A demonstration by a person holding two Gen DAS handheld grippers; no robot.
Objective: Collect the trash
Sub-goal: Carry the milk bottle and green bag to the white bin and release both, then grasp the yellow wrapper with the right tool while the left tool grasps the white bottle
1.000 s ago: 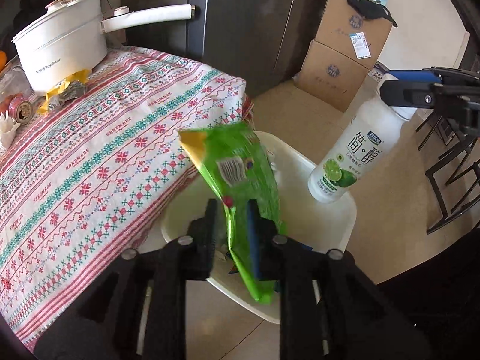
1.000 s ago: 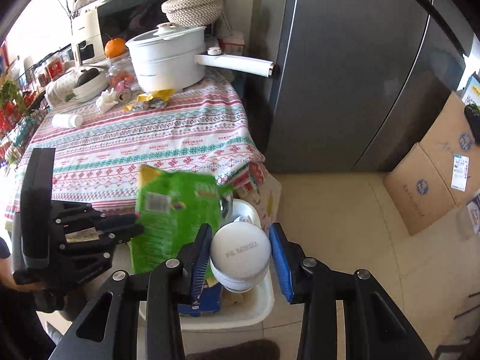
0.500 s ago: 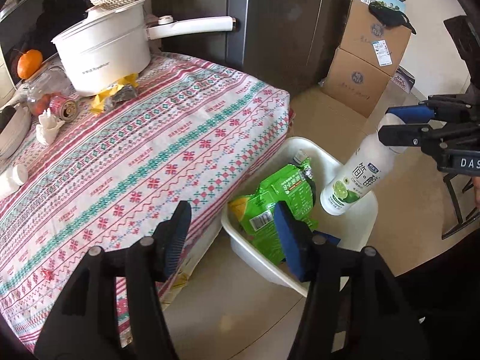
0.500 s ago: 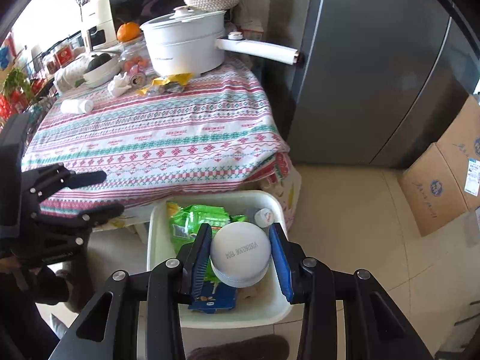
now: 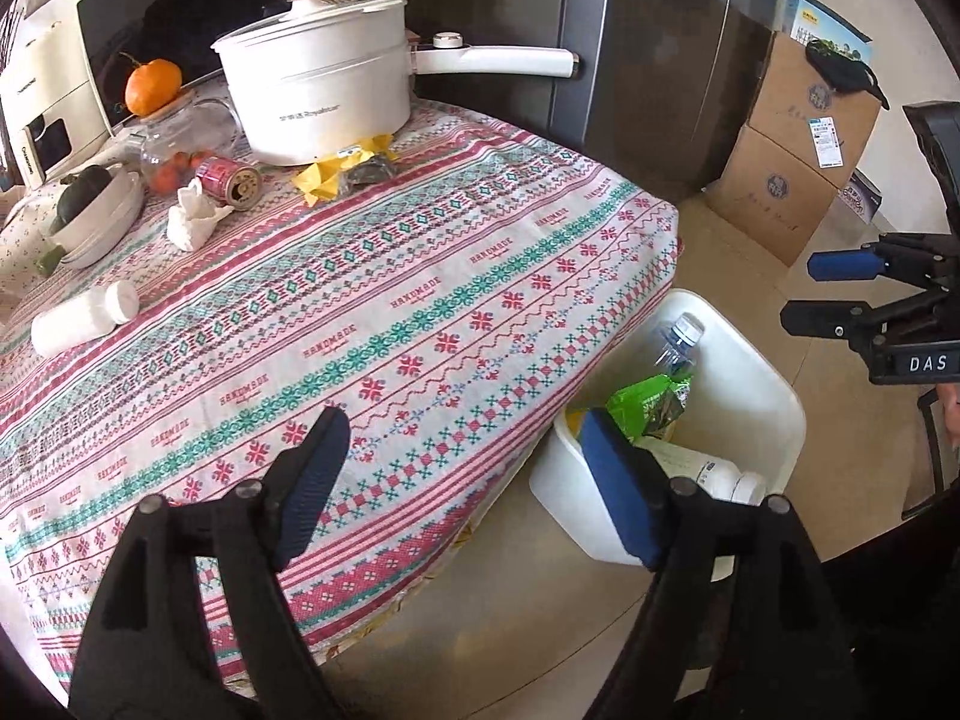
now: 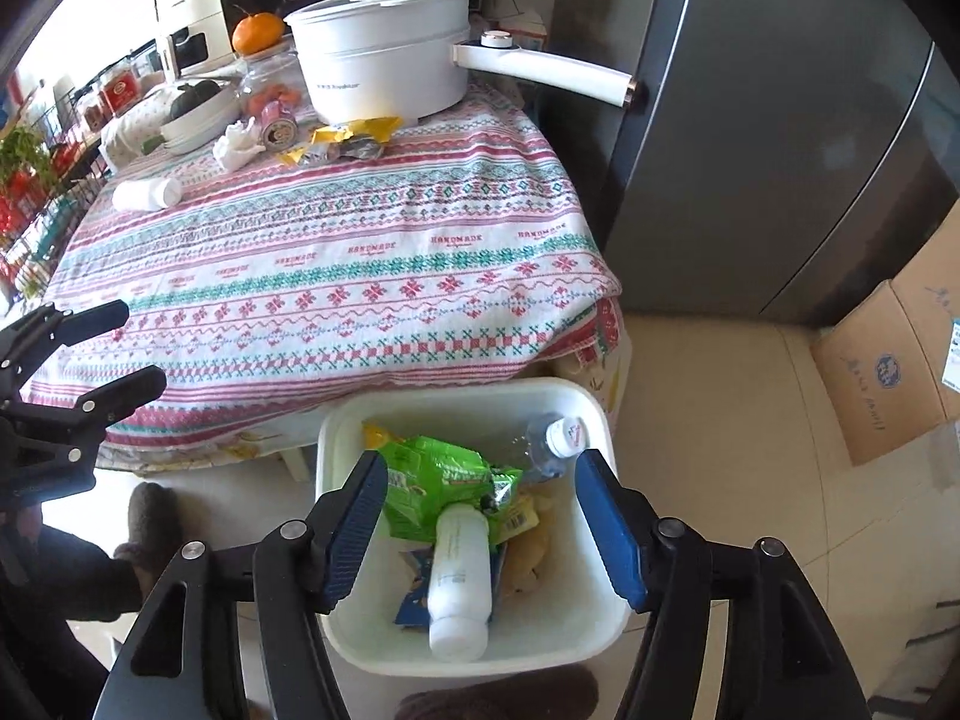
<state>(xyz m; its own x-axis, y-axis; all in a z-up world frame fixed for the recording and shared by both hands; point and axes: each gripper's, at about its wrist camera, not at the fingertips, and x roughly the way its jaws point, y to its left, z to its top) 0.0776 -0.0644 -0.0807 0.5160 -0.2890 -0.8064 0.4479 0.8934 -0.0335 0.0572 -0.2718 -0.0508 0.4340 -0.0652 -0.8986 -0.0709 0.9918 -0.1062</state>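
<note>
A white bin (image 6: pixel 591 414) stands on the floor beside the table corner. In it lie a white drink bottle (image 6: pixel 461 582), a green snack bag (image 6: pixel 441 480) and a clear water bottle (image 6: pixel 555 435). My right gripper (image 6: pixel 480 531) is open and empty just above the bin. My left gripper (image 5: pixel 462 480) is open and empty, over the table edge left of the bin (image 5: pixel 774 384). On the table lie a white pill bottle (image 5: pixel 81 318), a crumpled tissue (image 5: pixel 192 219), a small can (image 5: pixel 231 181) and a yellow wrapper (image 5: pixel 336 171).
A white pot (image 5: pixel 318 96) with a long handle, a bowl (image 5: pixel 96 213), a glass jar with an orange (image 5: pixel 153 84) on top stand at the table's back. A dark fridge (image 6: pixel 780 120) is behind. Cardboard boxes (image 5: pixel 792 138) stand on the floor to the right.
My left gripper let the green bag fall into the bin, opened and drew back over the table. My right gripper opened and the white bottle dropped into the bin.
</note>
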